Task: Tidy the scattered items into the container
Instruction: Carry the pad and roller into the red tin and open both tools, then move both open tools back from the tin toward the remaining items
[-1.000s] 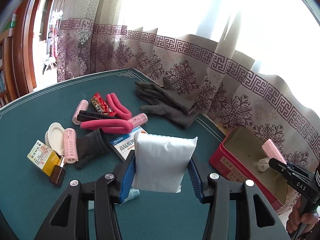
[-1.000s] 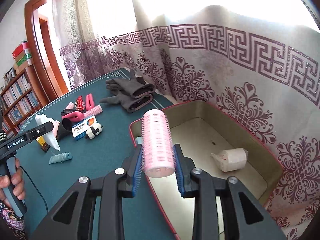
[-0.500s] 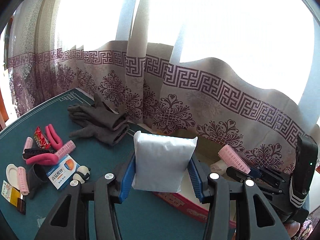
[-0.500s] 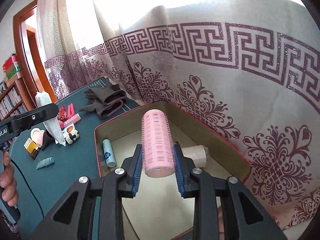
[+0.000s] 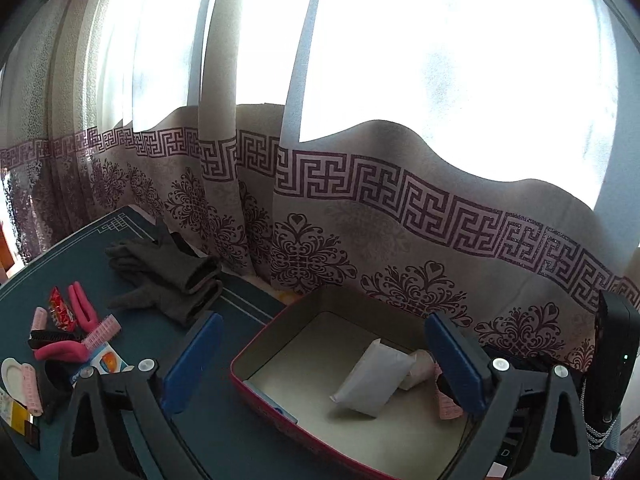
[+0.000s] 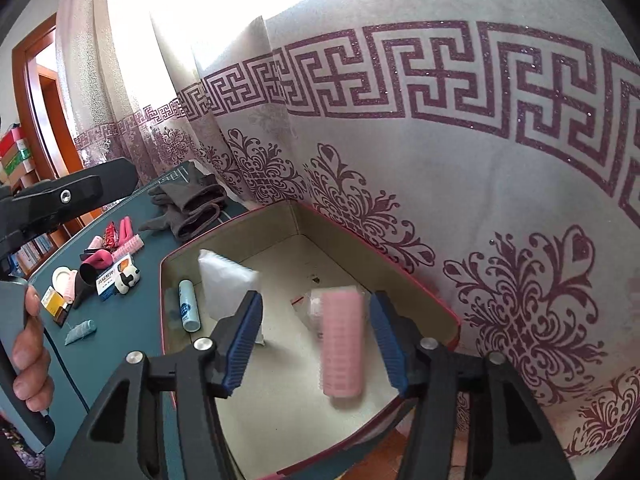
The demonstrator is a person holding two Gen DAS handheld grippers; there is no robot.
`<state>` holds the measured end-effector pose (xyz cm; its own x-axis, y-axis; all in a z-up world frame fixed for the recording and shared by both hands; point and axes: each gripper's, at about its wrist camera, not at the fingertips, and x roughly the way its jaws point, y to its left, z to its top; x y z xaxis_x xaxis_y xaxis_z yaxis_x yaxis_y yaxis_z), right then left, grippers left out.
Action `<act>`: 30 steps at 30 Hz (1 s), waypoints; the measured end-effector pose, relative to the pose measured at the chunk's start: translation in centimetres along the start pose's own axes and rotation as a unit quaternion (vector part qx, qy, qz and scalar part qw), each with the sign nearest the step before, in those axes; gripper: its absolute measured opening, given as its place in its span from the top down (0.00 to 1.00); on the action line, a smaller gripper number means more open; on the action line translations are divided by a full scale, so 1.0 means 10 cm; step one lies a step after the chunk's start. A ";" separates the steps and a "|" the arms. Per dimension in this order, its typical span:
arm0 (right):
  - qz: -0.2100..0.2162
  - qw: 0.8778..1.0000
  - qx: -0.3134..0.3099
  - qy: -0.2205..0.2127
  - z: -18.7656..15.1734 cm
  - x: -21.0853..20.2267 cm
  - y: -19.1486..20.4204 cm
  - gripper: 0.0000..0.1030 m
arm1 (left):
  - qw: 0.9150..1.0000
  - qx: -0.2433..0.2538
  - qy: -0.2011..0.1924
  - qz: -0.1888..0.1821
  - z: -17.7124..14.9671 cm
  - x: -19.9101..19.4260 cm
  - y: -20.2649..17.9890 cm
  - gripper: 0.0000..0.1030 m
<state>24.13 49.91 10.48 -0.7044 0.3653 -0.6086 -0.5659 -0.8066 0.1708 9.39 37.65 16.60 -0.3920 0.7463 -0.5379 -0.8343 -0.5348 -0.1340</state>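
The red tin box (image 5: pixel 256 394) with a beige inside stands at the table's edge by the curtain; it also shows in the right wrist view (image 6: pixel 168 264). My left gripper (image 5: pixel 324 364) is open and empty above the box. The white packet (image 5: pixel 370 380) lies in the box, also seen in the right wrist view (image 6: pixel 226 280). My right gripper (image 6: pixel 318 344) is open over the box. The pink hair roller (image 6: pixel 342 340) is blurred between its jaws, touching neither. A white roll (image 5: pixel 420 364) and a blue-white tube (image 6: pixel 188 306) lie inside the box.
On the green table lie grey gloves (image 5: pixel 168 280), pink foam curlers (image 5: pixel 80 312), a black comb (image 5: pixel 52 336), pink rollers (image 5: pixel 32 386), a blue-white box (image 6: pixel 114 278), a cow figurine (image 6: pixel 128 278) and a teal clip (image 6: pixel 80 332). The patterned curtain (image 5: pixel 360 216) hangs right behind the box.
Both grippers have opened over the box. The white packet left the left gripper and now lies in the box. The pink roller left the right gripper's grip and is dropping.
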 end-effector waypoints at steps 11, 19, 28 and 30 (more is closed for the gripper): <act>0.004 1.000 -0.012 -0.006 0.02 -0.04 0.19 0.23 | 0.996 -0.081 0.023 0.023 -0.17 -0.08 0.52 0.01; 0.017 0.999 -0.034 -0.008 0.00 -0.07 0.48 0.22 | 0.991 -0.119 0.022 0.058 -0.34 -0.23 0.89 0.01; 0.047 0.996 -0.070 0.001 -0.06 -0.01 0.96 0.19 | 0.979 -0.143 0.014 0.146 -0.60 -0.55 1.46 0.01; 0.054 0.996 -0.078 0.002 -0.07 -0.01 1.06 0.19 | 0.975 -0.153 0.014 0.163 -0.67 -0.64 1.62 0.01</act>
<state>18.49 41.02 11.76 -0.7550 0.2713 -0.5969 -0.4139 -0.9033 0.1129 0.94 21.51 12.30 -0.6018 0.5083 -0.6160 -0.5109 -0.8379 -0.1924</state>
